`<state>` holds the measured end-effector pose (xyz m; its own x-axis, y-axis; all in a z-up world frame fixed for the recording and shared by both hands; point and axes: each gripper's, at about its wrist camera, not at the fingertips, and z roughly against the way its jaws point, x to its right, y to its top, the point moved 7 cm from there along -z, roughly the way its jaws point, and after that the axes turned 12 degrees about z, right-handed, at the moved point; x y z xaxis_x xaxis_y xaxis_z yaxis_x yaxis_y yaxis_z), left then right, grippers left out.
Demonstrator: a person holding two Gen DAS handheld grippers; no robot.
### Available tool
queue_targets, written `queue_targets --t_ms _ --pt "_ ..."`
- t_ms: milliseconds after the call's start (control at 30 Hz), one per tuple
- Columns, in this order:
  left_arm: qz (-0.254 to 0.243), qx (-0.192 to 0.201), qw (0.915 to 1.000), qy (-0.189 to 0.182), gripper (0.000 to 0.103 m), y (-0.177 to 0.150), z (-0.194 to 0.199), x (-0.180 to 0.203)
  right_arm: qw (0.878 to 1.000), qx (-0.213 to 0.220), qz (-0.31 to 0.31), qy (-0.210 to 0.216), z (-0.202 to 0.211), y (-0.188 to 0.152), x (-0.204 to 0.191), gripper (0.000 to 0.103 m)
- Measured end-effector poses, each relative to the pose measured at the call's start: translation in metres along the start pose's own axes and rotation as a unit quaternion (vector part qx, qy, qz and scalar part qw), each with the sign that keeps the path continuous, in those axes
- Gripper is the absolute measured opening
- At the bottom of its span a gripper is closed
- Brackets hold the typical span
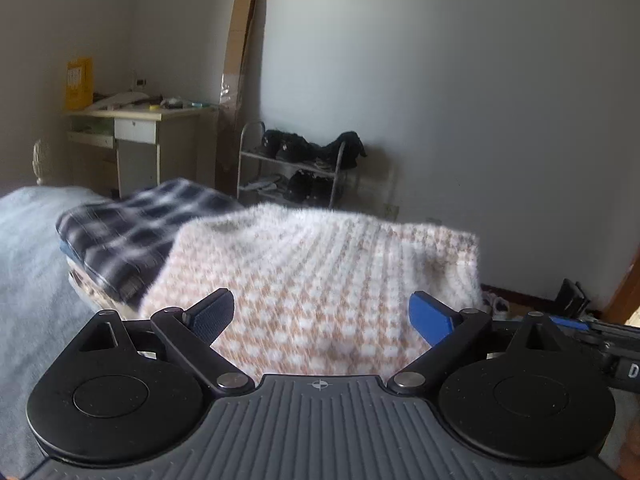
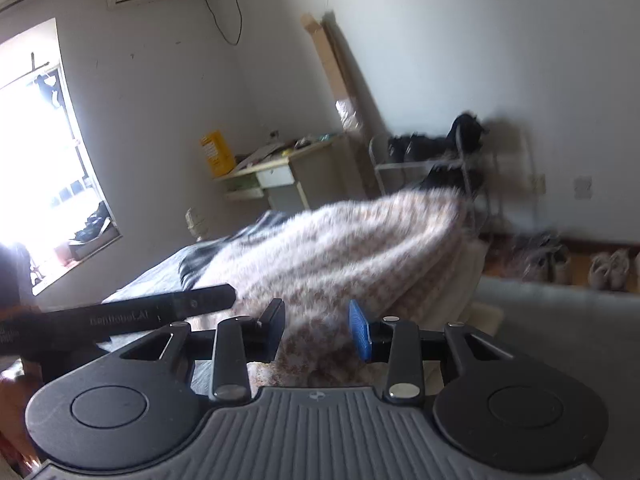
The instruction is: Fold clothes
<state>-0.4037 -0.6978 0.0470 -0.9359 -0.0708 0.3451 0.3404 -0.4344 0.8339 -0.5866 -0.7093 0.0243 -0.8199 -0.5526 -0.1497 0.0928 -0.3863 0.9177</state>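
Two garments counted on the bed (image 1: 28, 240): one knitted sweater (image 1: 320, 280) in pink-and-white check, one dark plaid shirt (image 1: 132, 232) folded on a stack toward the bed's far edge. The sweater overlapped the plaid shirt's near side. Two grippers. Left gripper (image 1: 322, 316) pointed slightly downward, jaws wide, sweater lying between the pads without contact. Right gripper (image 2: 318, 332) tilted, jaws narrower, sweater cloth between them; whether the pads pressed could not be told.

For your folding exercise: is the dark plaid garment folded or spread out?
Folded: the dark plaid garment sits as a compact rectangle atop a stack, beside the fuzzy sweater.
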Motion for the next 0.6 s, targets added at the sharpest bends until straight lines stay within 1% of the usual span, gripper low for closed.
queue_targets --t_ms 33,67,100,133,200,233,267,300,333,400,467,533,600 --pt "0.007 0.004 1.0000 -0.002 0.097 0.008 0.008 0.004 1.000 0.006 0.006 -0.010 0.009 0.006 -0.002 0.041" --pt "0.024 0.002 0.9997 -0.009 0.098 0.014 0.015 0.009 1.000 0.011 0.006 -0.013 0.020 0.009 -0.003 0.048" --pt "0.041 -0.003 0.9989 -0.021 0.098 0.017 0.023 0.016 1.000 0.013 0.010 -0.026 0.026 0.012 -0.005 0.051" --pt "0.041 -0.005 0.9985 -0.036 0.098 0.019 0.028 0.024 0.999 0.015 0.014 -0.039 0.033 0.014 -0.007 0.054" --pt "-0.007 0.001 0.9987 -0.051 0.098 0.021 0.037 0.041 0.998 0.019 0.016 -0.063 0.045 0.017 -0.009 0.058" --pt "-0.038 0.010 0.9984 -0.041 0.098 0.022 0.041 0.046 0.997 0.022 0.009 -0.069 0.048 0.017 -0.008 0.062" --pt "-0.066 0.020 0.9971 -0.031 0.099 0.024 0.044 0.051 0.997 0.023 0.000 -0.073 0.051 0.016 -0.008 0.064" --pt "-0.074 0.028 0.9967 -0.020 0.100 0.025 0.047 0.052 0.997 0.025 -0.009 -0.077 0.053 0.015 -0.007 0.064" --pt "-0.070 0.027 0.9971 -0.014 0.100 0.026 0.048 0.053 0.996 0.022 -0.014 -0.082 0.054 0.013 -0.006 0.064" --pt "-0.049 0.013 0.9986 -0.012 0.100 0.023 0.050 0.052 0.995 0.003 -0.026 -0.098 0.055 0.004 -0.004 0.066" --pt "-0.026 -0.001 0.9996 -0.013 0.100 0.017 0.053 0.050 0.994 -0.014 -0.040 -0.104 0.055 -0.005 -0.004 0.071" --pt "-0.005 -0.009 0.9998 -0.017 0.100 0.007 0.057 0.049 0.992 -0.030 -0.050 -0.112 0.055 -0.014 -0.001 0.074" --pt "0.011 -0.020 0.9996 -0.017 0.100 -0.005 0.059 0.048 0.990 -0.047 -0.055 -0.123 0.056 -0.023 0.002 0.075"
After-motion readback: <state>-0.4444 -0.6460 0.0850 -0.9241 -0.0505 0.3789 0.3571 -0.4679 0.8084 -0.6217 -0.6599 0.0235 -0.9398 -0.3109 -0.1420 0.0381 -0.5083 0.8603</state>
